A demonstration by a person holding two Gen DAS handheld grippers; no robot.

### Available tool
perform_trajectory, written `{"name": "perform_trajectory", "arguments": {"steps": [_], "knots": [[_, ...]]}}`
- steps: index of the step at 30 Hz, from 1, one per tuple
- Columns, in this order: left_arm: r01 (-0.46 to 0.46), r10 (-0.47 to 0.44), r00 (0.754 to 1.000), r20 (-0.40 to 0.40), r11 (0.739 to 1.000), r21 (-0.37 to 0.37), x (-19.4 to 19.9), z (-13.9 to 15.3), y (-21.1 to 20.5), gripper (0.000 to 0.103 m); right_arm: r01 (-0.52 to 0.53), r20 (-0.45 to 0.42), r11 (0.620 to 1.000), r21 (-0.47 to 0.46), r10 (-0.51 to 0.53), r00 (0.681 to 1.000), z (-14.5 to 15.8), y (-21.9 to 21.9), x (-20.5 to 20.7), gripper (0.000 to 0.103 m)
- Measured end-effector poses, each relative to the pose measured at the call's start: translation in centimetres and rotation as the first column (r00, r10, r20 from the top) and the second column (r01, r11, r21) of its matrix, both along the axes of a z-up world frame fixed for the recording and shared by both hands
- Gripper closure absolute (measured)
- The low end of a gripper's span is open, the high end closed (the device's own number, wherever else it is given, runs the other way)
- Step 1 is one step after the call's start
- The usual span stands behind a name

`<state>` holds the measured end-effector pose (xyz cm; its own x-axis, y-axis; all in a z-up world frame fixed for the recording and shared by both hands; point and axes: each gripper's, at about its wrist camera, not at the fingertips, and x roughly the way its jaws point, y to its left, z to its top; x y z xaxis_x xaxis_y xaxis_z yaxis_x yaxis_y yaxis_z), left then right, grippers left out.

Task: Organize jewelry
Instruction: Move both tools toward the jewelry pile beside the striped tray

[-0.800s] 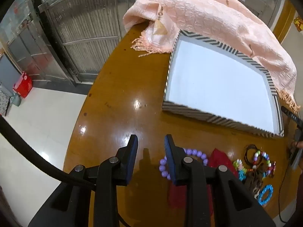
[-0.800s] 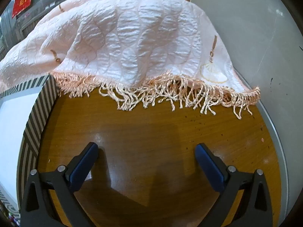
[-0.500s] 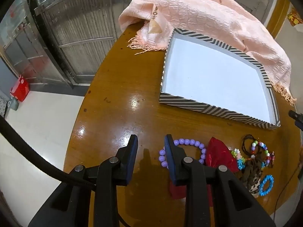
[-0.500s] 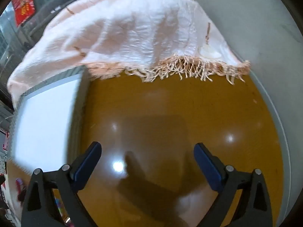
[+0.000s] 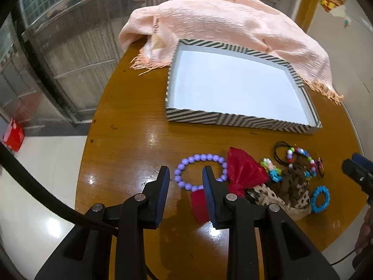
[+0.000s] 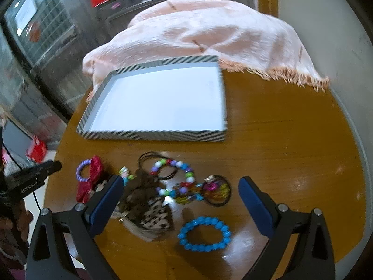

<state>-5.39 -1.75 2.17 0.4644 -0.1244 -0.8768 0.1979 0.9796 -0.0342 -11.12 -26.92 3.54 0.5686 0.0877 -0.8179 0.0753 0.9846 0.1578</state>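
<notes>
A striped box with a white inside (image 5: 235, 119) (image 6: 151, 136) lies empty on the round wooden table. In front of it lies a heap of jewelry: a purple bead bracelet (image 5: 186, 163) (image 6: 81, 170), a red bow (image 5: 244, 172) (image 6: 93, 177), a multicolour bead bracelet (image 6: 172, 175) (image 5: 300, 156), black hair ties (image 6: 216, 191), a leopard-print scrunchie (image 6: 149, 210) (image 5: 279, 193) and a blue bead bracelet (image 6: 204, 233) (image 5: 320, 198). My left gripper (image 5: 185, 177) is slightly open and empty, above the purple bracelet. My right gripper (image 6: 180, 191) is wide open and empty, above the heap.
A pink fringed shawl (image 5: 221, 21) (image 6: 209, 35) is draped over the table's far side behind the box. The table edge (image 5: 81, 163) drops to a tiled floor on the left. A wall (image 6: 338, 35) stands close on the right.
Both grippers have pulled back and risen. The right gripper has swung left, from facing the shawl to facing the box and the jewelry heap. The left jaws have opened a little.
</notes>
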Motion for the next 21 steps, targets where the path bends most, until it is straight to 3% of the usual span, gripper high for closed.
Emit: {"name": "perform_trajectory", "arguments": {"steps": [6, 10, 21], "knots": [[0.028, -0.028, 0.999, 0.025, 1.0, 0.009, -1.0, 0.2, -0.5, 0.088, -0.059, 0.016, 0.998, -0.004, 0.059, 0.998, 1.0, 3.1, -0.7, 0.003], [0.028, -0.028, 0.999, 0.031, 1.0, 0.007, -1.6, 0.1, -0.5, 0.088, -0.099, 0.015, 0.994, -0.053, 0.1, 0.995, 1.3, 4.6, -1.1, 0.003], [0.023, -0.023, 0.999, 0.029, 1.0, -0.002, -1.8, 0.0, -1.0, 0.088, -0.14, 0.004, 0.987, -0.078, 0.141, 0.99, 1.7, 4.7, -1.3, 0.003]]}}
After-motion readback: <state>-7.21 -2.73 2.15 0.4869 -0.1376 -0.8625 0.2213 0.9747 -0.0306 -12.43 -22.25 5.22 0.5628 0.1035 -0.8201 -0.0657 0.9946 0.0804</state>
